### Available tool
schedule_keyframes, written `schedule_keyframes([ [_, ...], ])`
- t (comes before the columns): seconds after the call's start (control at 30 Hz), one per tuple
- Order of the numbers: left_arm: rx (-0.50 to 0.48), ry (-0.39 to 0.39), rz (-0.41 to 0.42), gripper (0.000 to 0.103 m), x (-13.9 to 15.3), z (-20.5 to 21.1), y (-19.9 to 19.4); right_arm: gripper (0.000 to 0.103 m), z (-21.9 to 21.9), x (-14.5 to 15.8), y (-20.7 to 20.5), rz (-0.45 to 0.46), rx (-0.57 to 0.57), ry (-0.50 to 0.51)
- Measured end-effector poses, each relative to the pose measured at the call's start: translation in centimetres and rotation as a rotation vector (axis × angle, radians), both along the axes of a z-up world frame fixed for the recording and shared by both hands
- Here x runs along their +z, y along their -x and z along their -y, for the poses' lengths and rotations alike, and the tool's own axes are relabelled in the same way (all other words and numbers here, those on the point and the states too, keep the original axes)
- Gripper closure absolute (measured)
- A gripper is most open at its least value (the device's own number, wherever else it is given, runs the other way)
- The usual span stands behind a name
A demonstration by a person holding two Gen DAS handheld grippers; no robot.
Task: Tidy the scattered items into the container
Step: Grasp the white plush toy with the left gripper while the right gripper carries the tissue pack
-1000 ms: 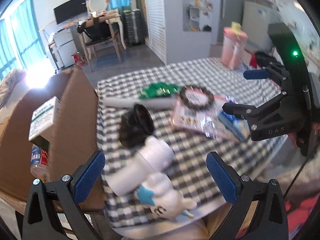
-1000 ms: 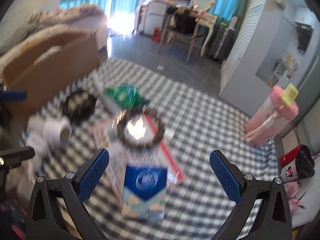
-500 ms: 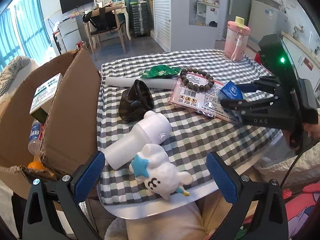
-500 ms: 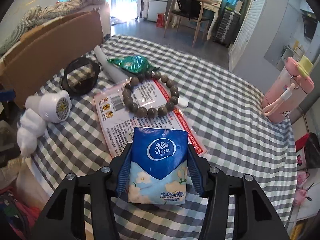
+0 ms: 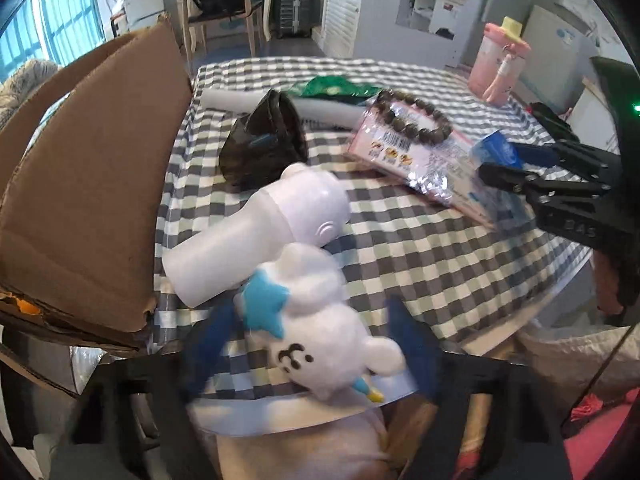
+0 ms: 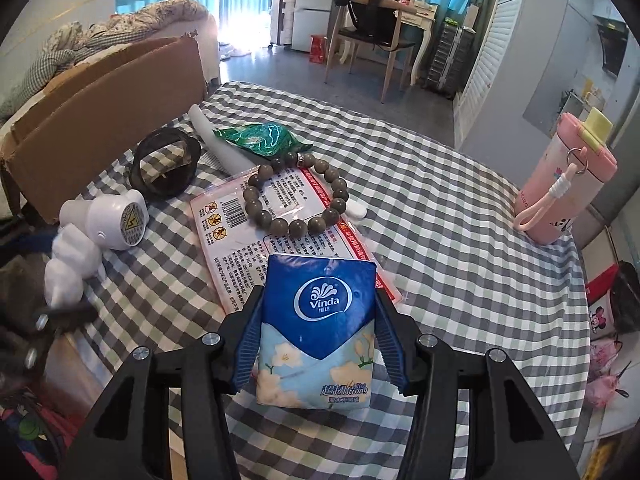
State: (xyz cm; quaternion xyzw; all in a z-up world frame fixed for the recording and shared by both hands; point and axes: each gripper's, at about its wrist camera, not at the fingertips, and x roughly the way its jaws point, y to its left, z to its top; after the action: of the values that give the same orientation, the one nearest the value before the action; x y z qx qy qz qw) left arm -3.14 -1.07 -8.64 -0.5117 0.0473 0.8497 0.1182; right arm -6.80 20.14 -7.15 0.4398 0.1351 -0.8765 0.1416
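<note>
A white plush toy point(image 5: 320, 328) with a blue star lies at the table's near edge, also seen in the right wrist view point(image 6: 72, 264). My left gripper point(image 5: 308, 344) points down over it. Its jaws are closing, and the blurred blue pads point(image 5: 208, 340) meet the toy's sides. My right gripper point(image 6: 316, 344) is shut on a blue tissue pack point(image 6: 316, 320), which shows at the right of the left wrist view point(image 5: 496, 152). The open cardboard box point(image 5: 92, 184) stands at the table's left edge.
On the checked cloth lie a white handheld device point(image 5: 272, 232), a black ring-shaped thing point(image 5: 268, 140), a bead bracelet point(image 6: 296, 196) on a printed packet point(image 6: 256, 240), a green packet point(image 6: 260, 138) and a white tube point(image 6: 216, 140). A pink bottle point(image 6: 560, 192) stands far right.
My left gripper sank onto the plush toy and its jaws narrowed around it. My right gripper closed on the tissue pack a second ago and has held still since.
</note>
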Motion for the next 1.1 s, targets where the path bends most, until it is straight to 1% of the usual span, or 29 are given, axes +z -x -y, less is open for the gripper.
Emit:
schedule_keyframes([
  [0.03, -0.001, 0.014, 0.001, 0.049, -0.1, 0.0, 0.0, 0.051, 0.1, 0.0, 0.1, 0.000, -0.001, 0.000],
  [0.13, -0.017, 0.021, -0.025, 0.049, 0.5, -0.2, -0.6, 0.051, 0.2, 0.0, 0.2, -0.002, -0.005, 0.002],
  [0.27, -0.032, 0.027, -0.084, 0.049, 2.0, -0.3, -1.3, 0.051, 0.6, 0.6, 0.1, -0.016, 0.004, 0.002],
  [0.43, -0.010, -0.012, -0.203, 0.049, 5.7, 0.9, -1.2, 0.051, 1.7, 2.6, -0.1, -0.049, 0.034, 0.026],
  [0.5, 0.011, -0.025, -0.244, 0.049, 7.0, 1.6, -0.7, 0.051, 2.5, 3.9, -0.2, -0.078, 0.055, 0.032],
  [0.67, 0.084, -0.027, -0.347, 0.049, 10.8, 4.3, 0.6, 0.051, 5.4, 6.8, 0.3, -0.146, 0.123, 0.032],
  [0.8, 0.160, -0.004, -0.431, 0.049, 13.6, 7.2, 1.0, 0.051, 9.1, 9.5, 0.9, -0.206, 0.205, 0.048],
  [0.87, 0.206, 0.014, -0.456, 0.048, 14.6, 9.0, 1.3, 0.051, 11.7, 10.8, 1.2, -0.242, 0.256, 0.053],
  [1.0, 0.304, 0.030, -0.467, 0.048, 15.4, 13.2, 1.5, 0.051, 17.1, 12.7, 1.6, -0.290, 0.359, 0.075],
  [1.1, 0.378, 0.052, -0.465, 0.048, 15.0, 16.1, 1.4, 0.051, 21.8, 13.4, 2.2, -0.294, 0.445, 0.100],
])
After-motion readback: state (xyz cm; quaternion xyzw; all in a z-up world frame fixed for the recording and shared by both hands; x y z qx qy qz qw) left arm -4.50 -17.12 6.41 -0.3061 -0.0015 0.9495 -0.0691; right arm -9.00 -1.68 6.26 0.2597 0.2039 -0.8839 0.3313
